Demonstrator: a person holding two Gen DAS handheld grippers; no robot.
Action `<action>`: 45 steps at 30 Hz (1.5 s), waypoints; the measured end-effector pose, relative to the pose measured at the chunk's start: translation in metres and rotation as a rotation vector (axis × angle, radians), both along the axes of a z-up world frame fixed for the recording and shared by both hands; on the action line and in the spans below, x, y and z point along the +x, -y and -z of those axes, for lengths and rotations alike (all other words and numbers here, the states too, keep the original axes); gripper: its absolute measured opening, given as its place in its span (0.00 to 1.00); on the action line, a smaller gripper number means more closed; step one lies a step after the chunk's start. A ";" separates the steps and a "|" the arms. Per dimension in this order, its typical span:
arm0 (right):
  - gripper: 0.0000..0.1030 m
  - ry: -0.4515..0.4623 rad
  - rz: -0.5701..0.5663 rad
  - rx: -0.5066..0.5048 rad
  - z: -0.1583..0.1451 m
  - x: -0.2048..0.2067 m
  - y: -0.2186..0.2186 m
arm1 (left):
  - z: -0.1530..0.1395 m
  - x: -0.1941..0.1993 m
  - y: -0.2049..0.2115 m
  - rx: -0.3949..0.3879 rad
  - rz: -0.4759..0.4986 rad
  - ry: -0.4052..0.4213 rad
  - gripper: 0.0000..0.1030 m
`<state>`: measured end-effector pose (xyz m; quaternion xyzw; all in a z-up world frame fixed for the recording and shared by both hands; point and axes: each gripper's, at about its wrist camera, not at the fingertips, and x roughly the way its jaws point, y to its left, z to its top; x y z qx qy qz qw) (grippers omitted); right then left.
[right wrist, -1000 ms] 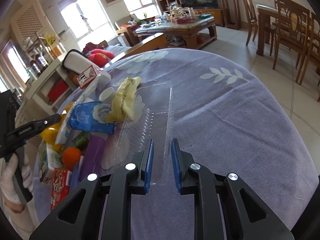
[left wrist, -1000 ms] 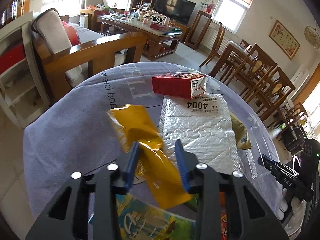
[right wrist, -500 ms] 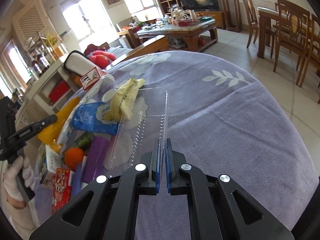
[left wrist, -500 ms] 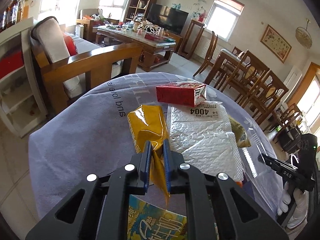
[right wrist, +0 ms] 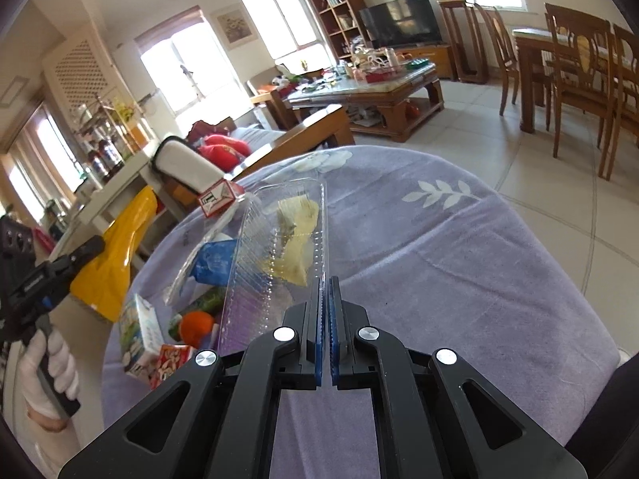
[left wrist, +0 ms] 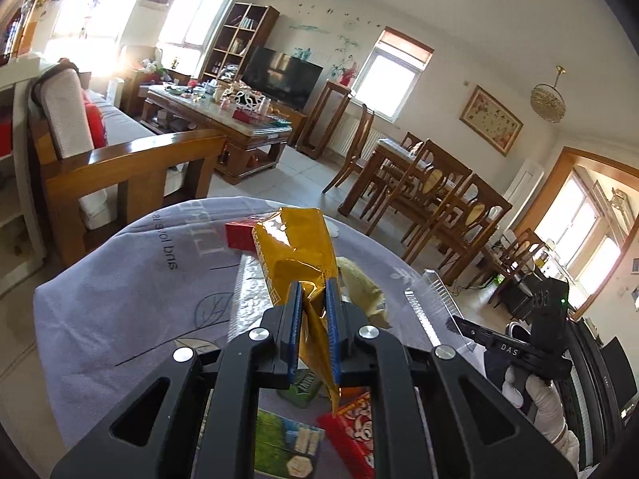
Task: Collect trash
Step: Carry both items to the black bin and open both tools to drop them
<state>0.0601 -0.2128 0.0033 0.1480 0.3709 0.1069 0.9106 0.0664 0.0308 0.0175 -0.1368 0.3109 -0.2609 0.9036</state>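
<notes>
We see the left gripper (left wrist: 313, 303) clamped on a yellow foil snack bag (left wrist: 297, 251), blue pads pinching its crumpled lower part, bag lifted clear of the counter (left wrist: 120, 299) with its top end pointing up and away. From the right wrist view the same yellow foil snack bag (right wrist: 116, 259) hangs off the left side, beyond the counter edge, held by the left gripper in a white-gloved hand (right wrist: 52, 363).

The right gripper (right wrist: 324, 291) is squeezed together on the rim of a clear plastic clamshell tray (right wrist: 279, 247), tray tipped up on its edge. We see a pale yellow crumpled wrapper (right wrist: 297, 235) through the tray wall; inside or behind, we cannot tell.

The rest of the trash sits on the purple cloth of the counter: a red carton (left wrist: 239, 235) at the far side behind the bag, a silver bubble mailer (left wrist: 249, 299) under it, a blue packet (right wrist: 213, 265), an orange round item (right wrist: 195, 325), a green-white box (right wrist: 139, 331) and a red cartoon-print box (right wrist: 169, 361) near the left edge.

In the left wrist view the right gripper (left wrist: 459, 325) shows at the right, gloved hand (left wrist: 539, 403) under it, the tray's ribbed edge (left wrist: 437, 291) just beside its tip.
</notes>
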 end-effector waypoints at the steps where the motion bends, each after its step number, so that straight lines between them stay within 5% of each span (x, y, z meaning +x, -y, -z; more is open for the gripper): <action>1: 0.04 0.007 -0.004 -0.005 -0.005 -0.004 0.003 | -0.001 -0.002 0.005 -0.005 0.017 0.004 0.11; 10: 0.04 0.056 0.051 -0.083 -0.038 -0.056 0.049 | 0.000 -0.015 0.095 0.004 0.196 0.018 0.12; 24: 0.04 0.065 0.336 -0.113 -0.043 -0.195 0.205 | 0.015 -0.048 0.291 0.019 0.552 0.019 0.12; 36: 0.04 -0.065 0.602 -0.119 0.001 -0.291 0.334 | 0.045 -0.087 0.443 0.000 0.850 -0.072 0.12; 45: 0.04 -0.206 0.592 -0.187 0.039 -0.291 0.347 | 0.073 -0.109 0.499 0.138 0.901 -0.079 0.12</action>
